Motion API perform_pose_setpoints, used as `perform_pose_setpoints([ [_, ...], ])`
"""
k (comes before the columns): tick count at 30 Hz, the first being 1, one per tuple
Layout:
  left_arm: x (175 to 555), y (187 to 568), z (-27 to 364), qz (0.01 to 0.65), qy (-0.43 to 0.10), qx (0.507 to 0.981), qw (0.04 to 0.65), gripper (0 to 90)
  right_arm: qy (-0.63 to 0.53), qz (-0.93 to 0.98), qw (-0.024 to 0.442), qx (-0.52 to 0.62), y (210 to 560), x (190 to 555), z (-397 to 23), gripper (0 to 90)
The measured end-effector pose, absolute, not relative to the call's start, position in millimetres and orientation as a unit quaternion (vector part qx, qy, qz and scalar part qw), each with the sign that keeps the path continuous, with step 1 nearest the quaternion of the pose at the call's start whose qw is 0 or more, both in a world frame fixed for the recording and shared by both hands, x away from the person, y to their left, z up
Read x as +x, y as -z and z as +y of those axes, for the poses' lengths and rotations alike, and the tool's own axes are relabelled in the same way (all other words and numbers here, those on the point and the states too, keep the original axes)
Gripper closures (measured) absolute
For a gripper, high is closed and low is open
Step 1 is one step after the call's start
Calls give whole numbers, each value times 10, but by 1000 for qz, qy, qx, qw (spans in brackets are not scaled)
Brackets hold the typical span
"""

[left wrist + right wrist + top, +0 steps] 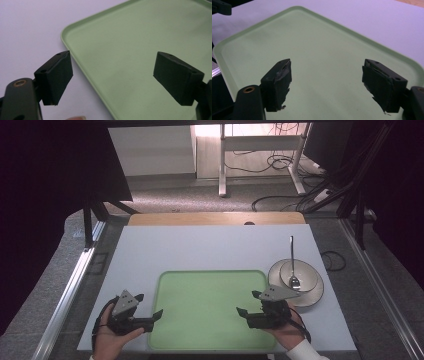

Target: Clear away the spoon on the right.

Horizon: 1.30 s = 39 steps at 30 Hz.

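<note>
A white table [210,245] is carrying a green tray [212,307], lying bare at its near middle. Right of the tray, 2 stacked plates [311,292] are holding a spoon [293,265]. The left gripper [156,315] and right gripper [242,312] are hovering released, jaws apart, at the tray's near corners.

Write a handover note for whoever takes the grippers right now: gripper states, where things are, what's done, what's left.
Left gripper: open, empty, at the green tray's left edge.
Right gripper: open, empty, over the tray's right part.
Tray: flat on the white table, nothing on it.
Bowl with spoon in it sits on a plate, right of the tray.
Done: nothing moved onto the tray yet.
Left: likely bring the dishes to the tray; the right gripper is nearer.
</note>
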<state>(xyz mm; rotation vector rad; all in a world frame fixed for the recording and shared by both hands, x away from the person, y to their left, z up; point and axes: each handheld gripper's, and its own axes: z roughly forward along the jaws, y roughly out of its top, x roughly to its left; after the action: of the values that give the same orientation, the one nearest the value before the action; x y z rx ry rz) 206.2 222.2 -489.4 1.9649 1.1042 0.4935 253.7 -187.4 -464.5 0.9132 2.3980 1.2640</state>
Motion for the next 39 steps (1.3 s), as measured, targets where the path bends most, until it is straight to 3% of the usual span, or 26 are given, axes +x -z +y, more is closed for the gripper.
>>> perform_pose_setpoints([
  [22,2113,4943,2287,442,-191,778,403,152,-453,828,127,307,4549,2594,-1861,270],
  [39,2108,4941,2310,445,-193,776,403,155,-443,825,120,329,4197,2967,-1773,261],
])
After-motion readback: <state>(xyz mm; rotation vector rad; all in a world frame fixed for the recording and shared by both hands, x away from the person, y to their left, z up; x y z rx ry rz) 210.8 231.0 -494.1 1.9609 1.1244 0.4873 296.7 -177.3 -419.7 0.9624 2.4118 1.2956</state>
